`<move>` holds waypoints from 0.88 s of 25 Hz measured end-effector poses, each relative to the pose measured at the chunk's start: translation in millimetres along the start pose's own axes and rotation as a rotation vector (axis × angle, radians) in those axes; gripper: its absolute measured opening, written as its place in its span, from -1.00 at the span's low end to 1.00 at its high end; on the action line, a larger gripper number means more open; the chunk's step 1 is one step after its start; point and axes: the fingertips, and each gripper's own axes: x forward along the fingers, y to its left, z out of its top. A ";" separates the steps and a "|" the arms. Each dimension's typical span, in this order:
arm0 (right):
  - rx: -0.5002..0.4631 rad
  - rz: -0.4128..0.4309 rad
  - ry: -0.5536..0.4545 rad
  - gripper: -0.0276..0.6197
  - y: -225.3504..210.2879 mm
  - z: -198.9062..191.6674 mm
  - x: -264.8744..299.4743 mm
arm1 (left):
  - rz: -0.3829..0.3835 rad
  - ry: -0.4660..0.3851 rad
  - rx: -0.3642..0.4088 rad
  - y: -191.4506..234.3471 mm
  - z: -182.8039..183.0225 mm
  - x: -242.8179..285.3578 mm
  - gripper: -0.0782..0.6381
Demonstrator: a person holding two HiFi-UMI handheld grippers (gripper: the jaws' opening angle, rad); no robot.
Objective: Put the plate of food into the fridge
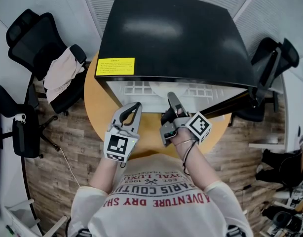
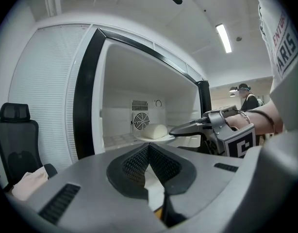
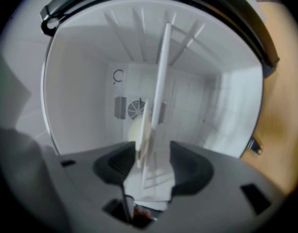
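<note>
Plate (image 2: 161,138) with pale bun (image 2: 153,130) sits on fridge (image 1: 176,33) shelf. Looks stiff, smooth, breakable; grip near rim, keep level. Right hand-held gripper (image 1: 172,100) wide, rim between pads, unpinched. Left hand-held gripper (image 1: 135,105) closed, empty.

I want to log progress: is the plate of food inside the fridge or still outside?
Inside. The plate with its pale food rests on a shelf within the fridge, before its rear fan.

White tee (image 1: 161,201) w/ red print, grey L hand-held gripper (image 1: 136,104) & R hand-held gripper (image 1: 171,97) (b/w marker cubes (image 1: 116,146) (image 1: 198,126)), blk cable (image 1: 183,157).
</note>
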 end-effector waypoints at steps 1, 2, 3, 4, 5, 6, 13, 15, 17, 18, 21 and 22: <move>0.007 0.006 0.000 -0.23 1.9 -0.3 -1.2 | 0.001 -0.001 0.001 0.0 0.3 -0.7 -0.69; 0.010 0.010 0.000 -0.23 3.5 -0.5 -2.6 | 0.002 -0.001 0.001 -0.2 0.6 -1.5 -0.69; 0.010 0.013 0.002 -0.23 4.6 -1.0 -4.4 | 0.004 -0.002 -0.002 -0.5 0.9 -2.6 -0.69; 0.005 0.013 0.005 -0.23 5.4 -1.6 -6.5 | 0.006 -0.002 -0.007 -1.1 1.2 -3.8 -0.69; -0.004 0.014 0.009 -0.23 6.0 -2.5 -8.8 | 0.007 -0.003 -0.010 -1.7 1.6 -4.9 -0.69; -0.014 0.016 0.013 -0.24 6.8 -3.4 -11.3 | 0.007 -0.006 -0.007 -2.4 2.2 -5.9 -0.69; -0.103 0.026 0.021 -0.81 10.5 -6.9 -37.0 | -0.007 -0.019 -0.006 -14.0 4.9 -14.1 -0.69; -0.177 0.021 0.029 -0.83 11.8 -8.5 -45.2 | -0.013 -0.021 -0.007 -18.7 4.8 -16.8 -0.69; -0.290 0.009 0.035 -0.83 12.5 -10.1 -53.8 | -0.017 -0.023 -0.009 -23.3 4.8 -19.4 -0.69; -0.354 0.022 0.036 -0.83 15.4 -11.7 -56.5 | -0.018 -0.024 -0.011 -25.3 4.8 -20.8 -0.69; -0.621 0.080 0.040 -0.83 28.8 -13.6 -60.9 | -0.020 -0.026 -0.014 -30.4 5.3 -24.7 -0.69; -0.707 0.080 0.036 -0.83 31.0 -13.3 -63.2 | -0.021 -0.027 -0.013 -31.6 5.6 -26.1 -0.69</move>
